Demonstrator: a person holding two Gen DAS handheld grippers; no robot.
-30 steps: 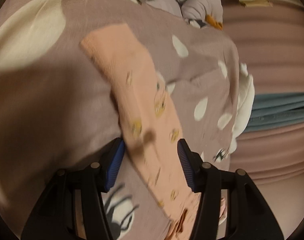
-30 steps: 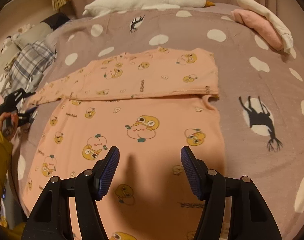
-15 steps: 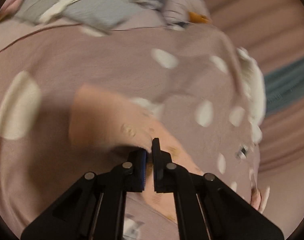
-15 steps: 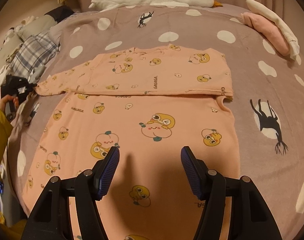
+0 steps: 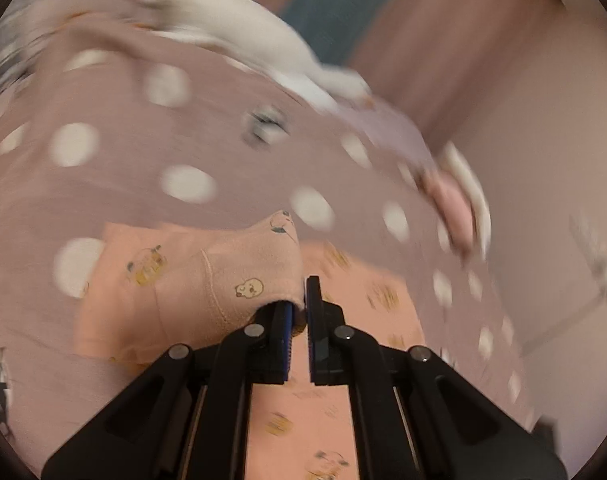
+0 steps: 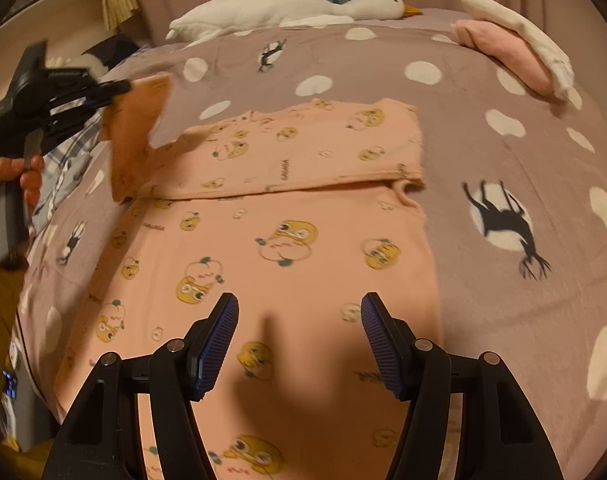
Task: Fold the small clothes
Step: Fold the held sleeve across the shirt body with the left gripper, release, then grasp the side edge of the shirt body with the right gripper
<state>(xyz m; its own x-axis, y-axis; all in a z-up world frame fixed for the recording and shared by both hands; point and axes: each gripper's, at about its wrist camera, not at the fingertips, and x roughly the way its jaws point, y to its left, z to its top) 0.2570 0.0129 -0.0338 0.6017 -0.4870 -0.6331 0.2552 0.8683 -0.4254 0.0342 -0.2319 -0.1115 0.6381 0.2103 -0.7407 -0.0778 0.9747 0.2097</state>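
A pink child's top (image 6: 287, 240) with yellow cartoon prints lies flat on the mauve polka-dot bedspread (image 6: 503, 92), one side folded over. My left gripper (image 5: 299, 312) is shut on the sleeve cuff (image 5: 239, 280) and holds it lifted off the bed; in the right wrist view the left gripper (image 6: 119, 88) is at the far left with the sleeve (image 6: 139, 128) hanging from it. My right gripper (image 6: 299, 340) is open and empty, hovering above the top's lower body.
A white goose plush (image 6: 287, 8) lies along the far edge of the bed. Folded pink and white clothes (image 6: 511, 52) sit at the far right. Plaid fabric (image 6: 67, 164) lies at the left edge.
My left gripper closed on the sleeve cuff, lifted it off the bed and swung it inward over the top. The right gripper stayed open in place.
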